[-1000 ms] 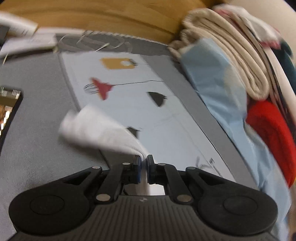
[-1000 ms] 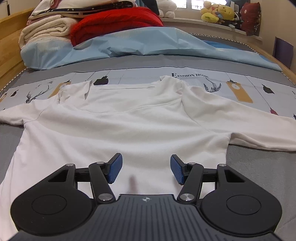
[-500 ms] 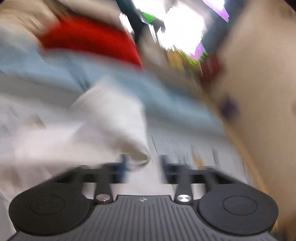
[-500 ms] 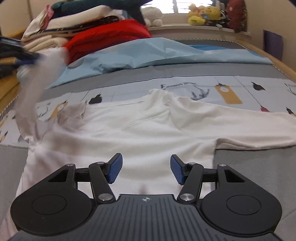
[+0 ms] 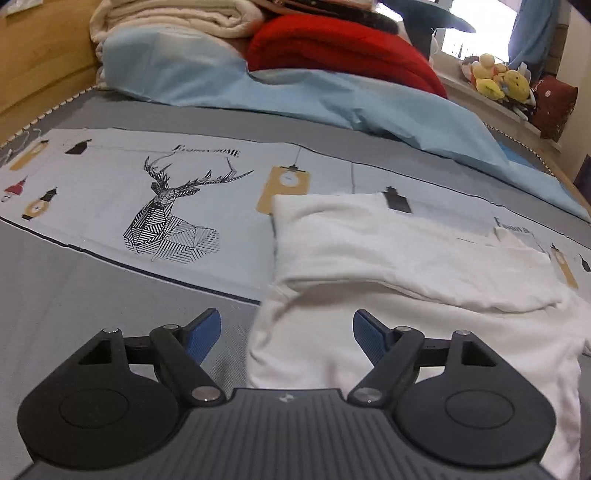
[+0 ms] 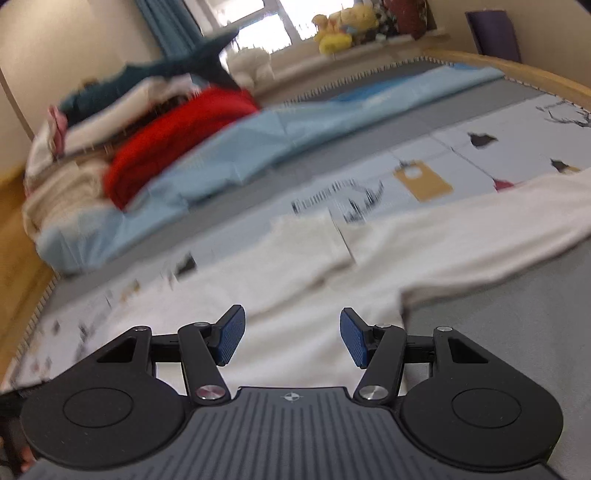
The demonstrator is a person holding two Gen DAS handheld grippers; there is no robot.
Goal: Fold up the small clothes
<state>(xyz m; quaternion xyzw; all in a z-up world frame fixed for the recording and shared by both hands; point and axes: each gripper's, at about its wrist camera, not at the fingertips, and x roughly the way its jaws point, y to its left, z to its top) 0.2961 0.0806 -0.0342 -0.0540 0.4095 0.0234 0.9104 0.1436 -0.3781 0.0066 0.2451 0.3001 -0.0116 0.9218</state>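
Note:
A white long-sleeved shirt [image 5: 406,288] lies flat on the bed. Its left sleeve [image 5: 369,236] is folded over across the chest. My left gripper [image 5: 286,332] is open and empty, low over the shirt's left edge. In the right wrist view, which is blurred, the shirt [image 6: 295,295] spreads ahead with its other sleeve [image 6: 498,229] stretched out to the right. My right gripper [image 6: 291,339] is open and empty just above the shirt's lower body.
The bed has a grey sheet with a pale printed band showing a deer [image 5: 170,218]. A light blue quilt [image 5: 332,96], a red blanket [image 5: 340,48] and cream blankets [image 5: 166,18] pile at the back. Stuffed toys [image 5: 498,77] sit on the windowsill. A wooden bed frame [image 5: 40,62] runs on the left.
My left gripper carried the left sleeve over the chest, let it go and opened. My right gripper stayed open and swung right and tilted.

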